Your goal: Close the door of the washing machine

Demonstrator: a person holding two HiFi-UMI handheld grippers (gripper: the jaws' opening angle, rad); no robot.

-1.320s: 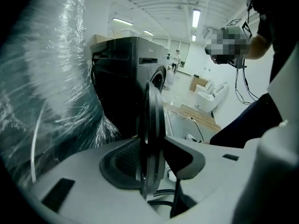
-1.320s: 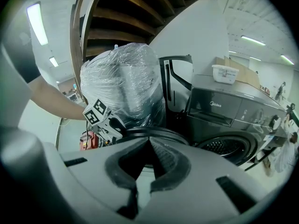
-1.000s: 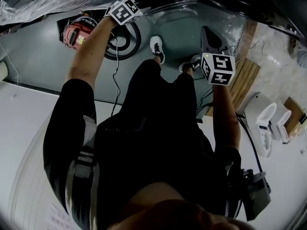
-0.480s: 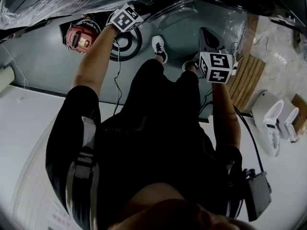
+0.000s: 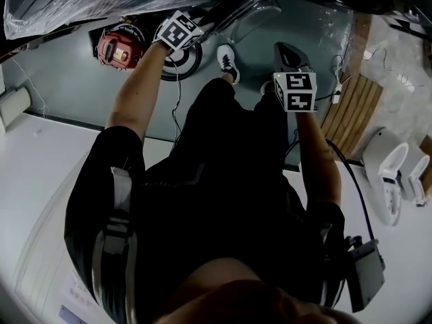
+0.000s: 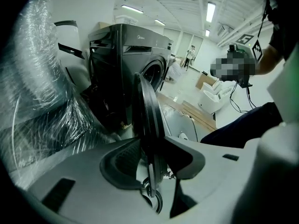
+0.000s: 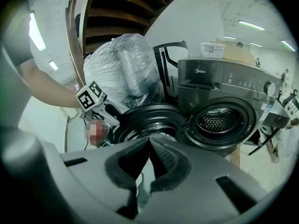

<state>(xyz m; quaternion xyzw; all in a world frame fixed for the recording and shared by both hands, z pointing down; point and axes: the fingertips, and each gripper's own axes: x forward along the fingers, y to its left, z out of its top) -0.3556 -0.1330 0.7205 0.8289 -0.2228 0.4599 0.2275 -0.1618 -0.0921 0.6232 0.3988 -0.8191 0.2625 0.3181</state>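
Note:
A dark front-loading washing machine point(image 7: 233, 83) stands with its drum opening point(image 7: 219, 120) uncovered. Its round door point(image 6: 147, 115) is swung out, seen edge-on in the left gripper view. My left gripper point(image 6: 153, 140) is closed on the door's rim, one pad on each side of it. In the right gripper view the door point(image 7: 149, 118) lies left of the drum, with the left gripper's marker cube point(image 7: 88, 96) at its outer edge. My right gripper point(image 7: 149, 139) is shut and holds nothing, hanging apart from the door. In the head view the left cube point(image 5: 179, 31) and right cube point(image 5: 295, 90) show above the floor.
A plastic-wrapped bundle point(image 6: 46, 101) stands left of the machine. On the green floor lie a red device point(image 5: 118, 49), a black coil point(image 5: 182, 56) and cables. A wooden pallet point(image 5: 351, 110) and white toilets point(image 5: 388, 174) are on the right. My shoes point(image 5: 228, 59) stand near the door.
My left gripper has moved along with the door's edge in its grip. The right gripper's cube has drifted left and a little up in the head view, still shut.

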